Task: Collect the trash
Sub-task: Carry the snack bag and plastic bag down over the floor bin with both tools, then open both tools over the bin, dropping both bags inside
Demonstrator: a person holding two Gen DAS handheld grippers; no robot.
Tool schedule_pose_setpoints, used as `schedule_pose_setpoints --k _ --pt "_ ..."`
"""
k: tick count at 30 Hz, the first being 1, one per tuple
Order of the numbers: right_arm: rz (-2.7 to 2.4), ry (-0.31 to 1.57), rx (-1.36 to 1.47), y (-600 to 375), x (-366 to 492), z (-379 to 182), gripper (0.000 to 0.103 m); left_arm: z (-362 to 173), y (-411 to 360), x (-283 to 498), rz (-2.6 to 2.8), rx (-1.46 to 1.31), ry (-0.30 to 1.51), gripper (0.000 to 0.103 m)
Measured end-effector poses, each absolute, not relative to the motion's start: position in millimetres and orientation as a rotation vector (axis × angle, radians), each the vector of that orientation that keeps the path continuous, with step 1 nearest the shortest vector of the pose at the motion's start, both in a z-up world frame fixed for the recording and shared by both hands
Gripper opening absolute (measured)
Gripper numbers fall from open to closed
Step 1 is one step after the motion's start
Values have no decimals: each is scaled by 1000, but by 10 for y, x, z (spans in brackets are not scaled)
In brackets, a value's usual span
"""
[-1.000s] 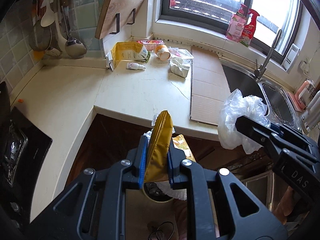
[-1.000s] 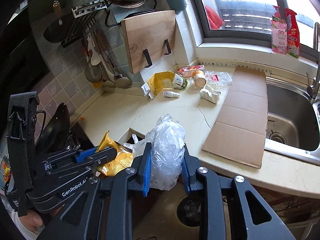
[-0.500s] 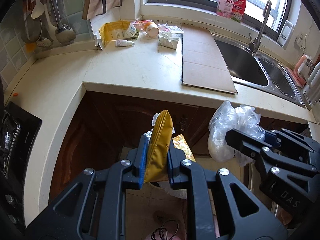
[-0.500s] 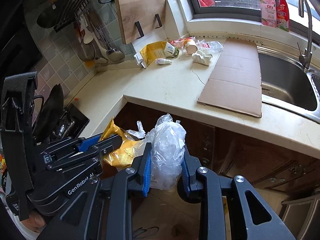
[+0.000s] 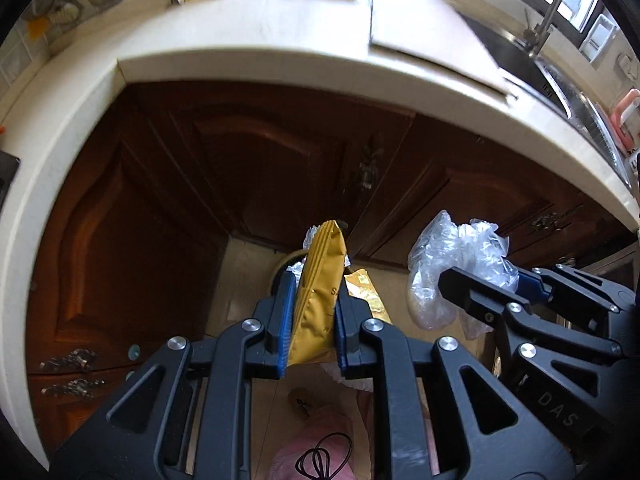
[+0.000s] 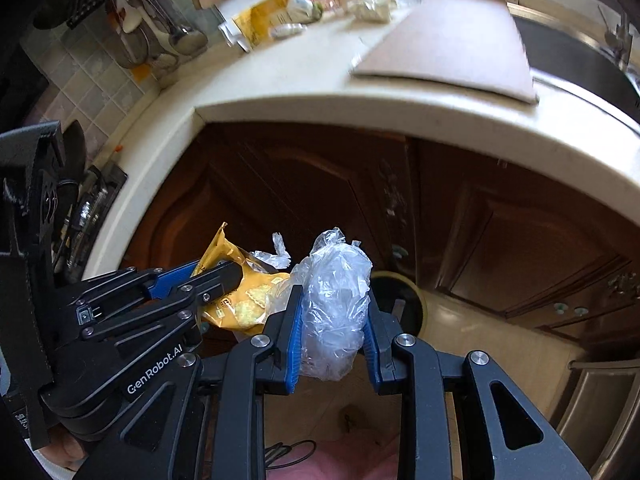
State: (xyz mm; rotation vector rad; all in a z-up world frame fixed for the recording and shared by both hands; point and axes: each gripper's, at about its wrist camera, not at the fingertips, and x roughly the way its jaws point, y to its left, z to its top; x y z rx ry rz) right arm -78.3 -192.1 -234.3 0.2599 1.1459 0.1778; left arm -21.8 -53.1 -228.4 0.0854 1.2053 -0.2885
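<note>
A yellow snack bag (image 5: pixel 320 280) stands upright at the lower centre of the left view, pinched between the blue pads of the left tool (image 5: pixel 311 316). A crumpled clear plastic bag (image 6: pixel 334 300) sits lower centre in the right view, clamped in the right tool (image 6: pixel 332 332). Both tools tilt steeply down toward a round bin (image 6: pixel 416 300) on the floor, below the surface (image 5: pixel 260 40) edge and brown cabinet doors (image 5: pixel 280 160).

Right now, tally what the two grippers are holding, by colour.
Yellow: 1, the snack wrapper in the left gripper
Clear: 1, the crumpled plastic bag in the right gripper
Total: 2
</note>
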Motion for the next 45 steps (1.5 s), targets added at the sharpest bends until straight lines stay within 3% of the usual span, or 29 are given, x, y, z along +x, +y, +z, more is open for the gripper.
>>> schedule_pose_setpoints --k 26,45 --pt "214 1318 249 -2335 -116 -5182 25 -4921 -606 248 -124 -7 1403 15" --pt "223 1389 195 -2151 22 -6668 26 -6139 -492 211 -109 -44 1455 16"
